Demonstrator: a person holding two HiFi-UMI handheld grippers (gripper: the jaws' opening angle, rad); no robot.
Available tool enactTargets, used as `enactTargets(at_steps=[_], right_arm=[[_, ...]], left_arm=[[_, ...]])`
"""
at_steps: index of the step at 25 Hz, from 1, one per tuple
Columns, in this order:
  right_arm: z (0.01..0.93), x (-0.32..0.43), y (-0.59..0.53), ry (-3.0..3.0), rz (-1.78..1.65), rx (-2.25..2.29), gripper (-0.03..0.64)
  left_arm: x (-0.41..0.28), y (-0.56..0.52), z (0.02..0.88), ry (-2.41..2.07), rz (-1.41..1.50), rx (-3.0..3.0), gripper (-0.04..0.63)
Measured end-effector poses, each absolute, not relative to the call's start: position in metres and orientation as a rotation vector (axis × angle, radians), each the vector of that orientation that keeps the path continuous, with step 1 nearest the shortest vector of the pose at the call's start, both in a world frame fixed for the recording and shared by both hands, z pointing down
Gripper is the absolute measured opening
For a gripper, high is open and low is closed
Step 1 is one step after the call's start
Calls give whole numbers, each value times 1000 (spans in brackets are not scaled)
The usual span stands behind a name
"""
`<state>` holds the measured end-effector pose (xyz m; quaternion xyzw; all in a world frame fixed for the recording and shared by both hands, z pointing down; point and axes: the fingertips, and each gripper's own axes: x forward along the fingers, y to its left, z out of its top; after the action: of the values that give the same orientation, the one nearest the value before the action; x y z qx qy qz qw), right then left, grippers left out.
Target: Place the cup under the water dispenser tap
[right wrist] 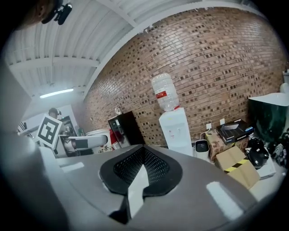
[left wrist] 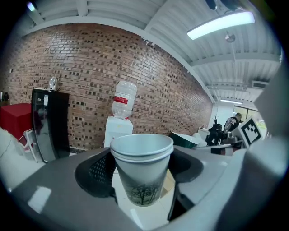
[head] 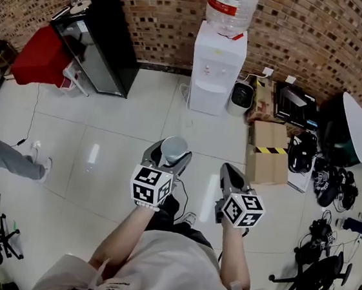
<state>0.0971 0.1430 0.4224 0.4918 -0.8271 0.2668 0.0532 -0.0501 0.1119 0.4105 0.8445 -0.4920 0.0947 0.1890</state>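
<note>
where the cup is: the cup [left wrist: 142, 169] is clamped upright between the jaws of the left gripper [head: 169, 155], above the tiled floor [head: 101, 158] and well apart from the water dispenser [head: 218, 67].
cup: it is made of white paper, with a dark tree print low on its wall; a double rim is seen, as of one cup nested in another; its mouth is turned up.
left gripper: its jaws are spread wide and pressed on both sides of the cup below the rim; it is pointed toward the water dispenser and tilted slightly down; its marker cube [head: 151, 186] is carried behind the jaws, at the person's hand.
right gripper [right wrist: 143, 159]: its jaws are brought together at the tips and nothing is gripped; it is held just beside the left gripper and pointed the same way; its own marker cube [head: 243, 210] is carried behind the jaws.
water dispenser: it is white and is stood against the brick wall [head: 323, 34], ahead of both grippers; a clear bottle [head: 232, 7] with a red label is set upside down on its top; its taps are too small to be made out.
right of the dispenser: a small bin [head: 241, 95] is placed just beside it, and cardboard boxes [head: 268, 152] are stacked near, one marked with yellow-and-black tape.
left of the dispenser: a black cabinet [head: 102, 41] is stood at the wall, with a red block [head: 40, 55] beside it.
left edge of the head view: another person's leg [head: 11, 157] is seen on the floor.
</note>
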Motion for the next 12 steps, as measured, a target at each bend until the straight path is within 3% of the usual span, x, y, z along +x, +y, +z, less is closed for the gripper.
enactTargets(at_steps=[12], right_arm=[[423,63,37,-2436,787,1578,0]], left_arm=[[-91,-5,419,-1339,249,2394,351]])
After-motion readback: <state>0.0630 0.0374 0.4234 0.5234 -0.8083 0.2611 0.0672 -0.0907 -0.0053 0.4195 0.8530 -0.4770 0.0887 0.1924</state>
